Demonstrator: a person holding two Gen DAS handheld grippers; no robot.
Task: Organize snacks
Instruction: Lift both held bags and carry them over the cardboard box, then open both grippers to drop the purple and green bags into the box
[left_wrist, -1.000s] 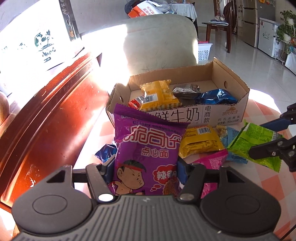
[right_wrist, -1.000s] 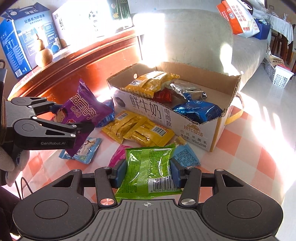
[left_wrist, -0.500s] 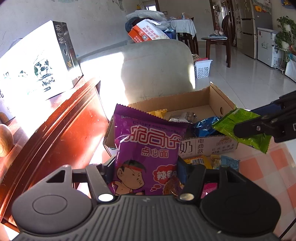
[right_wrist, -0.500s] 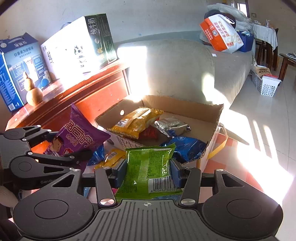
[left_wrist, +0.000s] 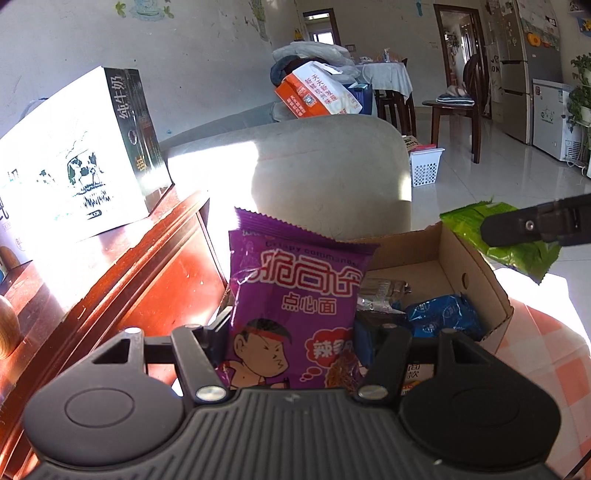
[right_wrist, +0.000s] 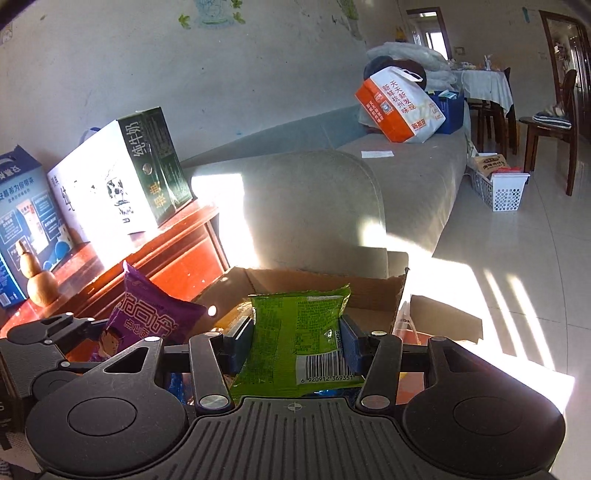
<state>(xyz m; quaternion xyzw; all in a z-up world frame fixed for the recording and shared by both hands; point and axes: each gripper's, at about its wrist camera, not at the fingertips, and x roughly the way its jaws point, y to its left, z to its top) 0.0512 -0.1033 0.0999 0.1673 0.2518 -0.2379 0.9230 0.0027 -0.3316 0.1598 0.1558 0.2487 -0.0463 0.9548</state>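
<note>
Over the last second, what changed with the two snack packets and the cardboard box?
Both grippers rose and advanced toward the open cardboard box. The left gripper carried the purple noodle-snack packet up off the table; the right gripper brought the green snack packet above the box's near edge. Both grips stayed clamped; the blue foil packet in the box stayed put.

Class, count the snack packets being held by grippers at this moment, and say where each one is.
2. The purple packet is clamped in the left gripper; the green packet is clamped in the right gripper, both near the cardboard box.
</note>
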